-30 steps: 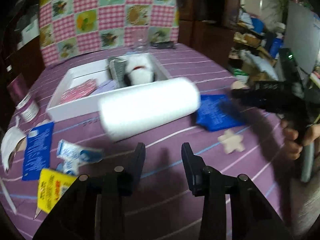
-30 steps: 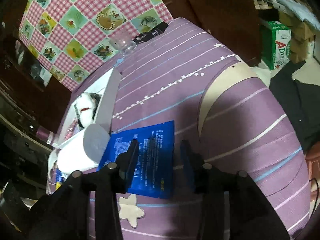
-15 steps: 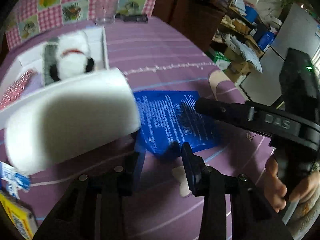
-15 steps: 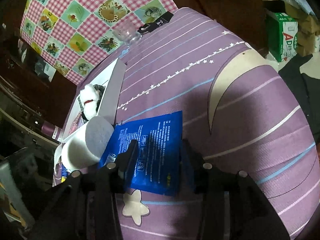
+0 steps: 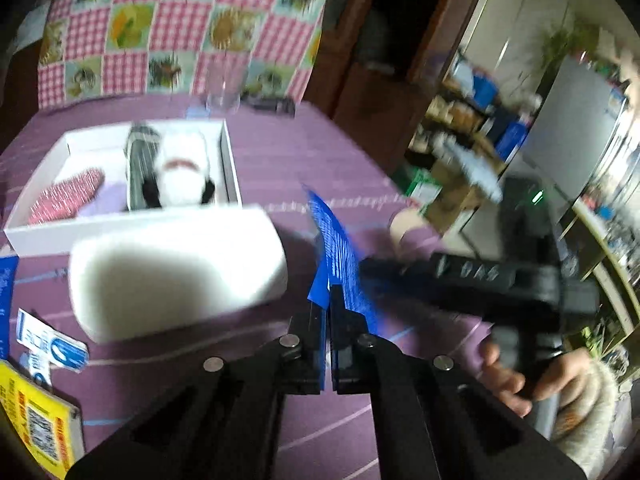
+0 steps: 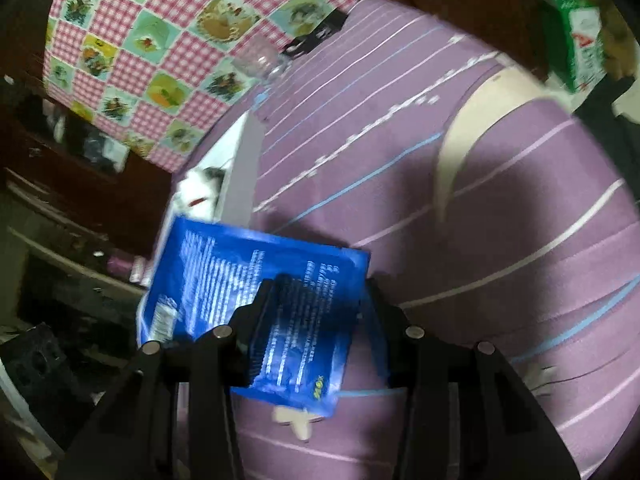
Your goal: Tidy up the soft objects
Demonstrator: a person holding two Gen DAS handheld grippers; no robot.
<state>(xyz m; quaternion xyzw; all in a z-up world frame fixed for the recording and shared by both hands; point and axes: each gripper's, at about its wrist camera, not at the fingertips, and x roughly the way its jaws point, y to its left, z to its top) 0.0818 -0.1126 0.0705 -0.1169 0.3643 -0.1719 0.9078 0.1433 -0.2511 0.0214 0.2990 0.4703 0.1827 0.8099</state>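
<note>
— What lies at your far left?

— A yellow packet (image 5: 38, 416), then a white roll (image 5: 176, 268) on the purple worktop (image 5: 280, 152), just in front of a white box (image 5: 120, 222) holding a white plush toy (image 5: 184, 168).

— And your left fingers?

— My left gripper (image 5: 329, 300) has just closed; its fingers are clamped on the edge of the blue packet (image 5: 336, 252), which stands lifted off the cloth.

— The right side?

— My right gripper (image 6: 320, 296) has its fingers apart, with the blue packet (image 6: 256, 296) hanging between them. Whether they touch it, I cannot tell.
</note>
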